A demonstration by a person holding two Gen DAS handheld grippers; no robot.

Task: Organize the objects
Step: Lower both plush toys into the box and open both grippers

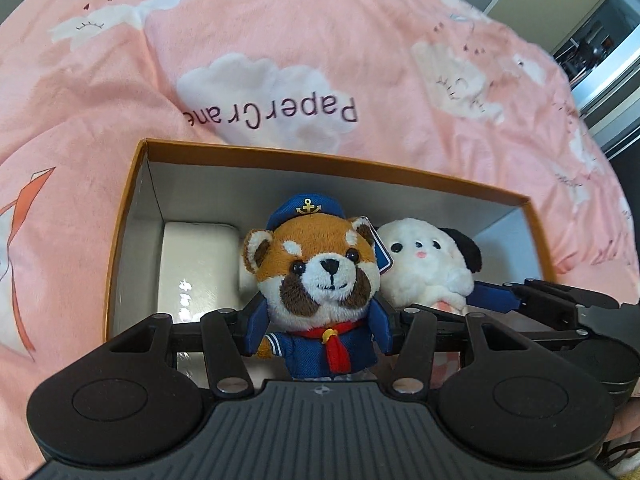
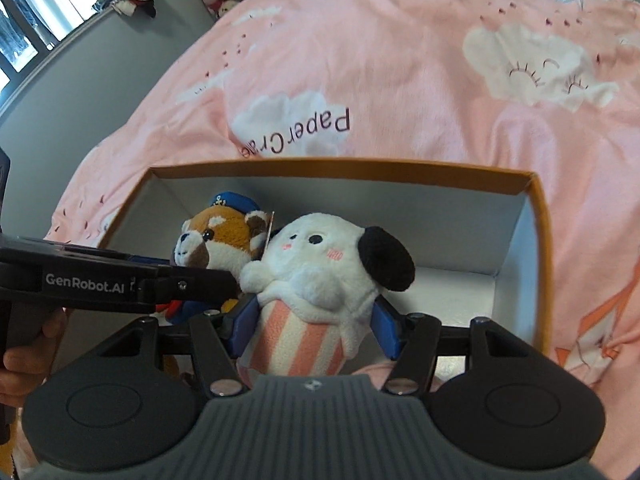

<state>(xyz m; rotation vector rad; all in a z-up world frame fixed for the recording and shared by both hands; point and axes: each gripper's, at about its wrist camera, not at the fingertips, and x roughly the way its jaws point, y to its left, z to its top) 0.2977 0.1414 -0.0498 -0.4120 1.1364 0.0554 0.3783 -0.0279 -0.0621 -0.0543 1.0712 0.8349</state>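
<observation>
In the left wrist view, a pink blanket (image 1: pixel 280 40) with white clouds and the words "Paper Crane" fills the upper half of the frame. Below it sits an open box (image 1: pixel 132 184) with an orange rim and pale inner walls. At the left of the box interior lies a white case (image 1: pixel 196 264), flat on the floor of the box. In the middle, the left gripper (image 1: pixel 318 322) has its two blue fingers (image 1: pixel 256 326) pressed against the sides of a red panda toy (image 1: pixel 318 276) in a sailor cap and navy jacket; the claw is clamped on its body, and the toy stands upright inside the box, facing the camera. Just right of it, touching its tag, is a white dog toy (image 1: pixel 428 264) with one black ear. At the lower right edge the other gripper's black body reaches in toward that dog.

In the right wrist view, the left gripper's black arm marked "GenRobot.AI" crosses the left side of the frame toward the red panda toy (image 2: pixel 216 240). At centre, the right gripper (image 2: pixel 312 330) is clamped on the white dog toy (image 2: pixel 320 272) at its pink-and-white striped lower half, with blue fingers (image 2: pixel 386 326) on both sides. The dog leans against the panda inside the box (image 2: pixel 540 240). The blanket (image 2: pixel 400 60) fills the top and right.
</observation>
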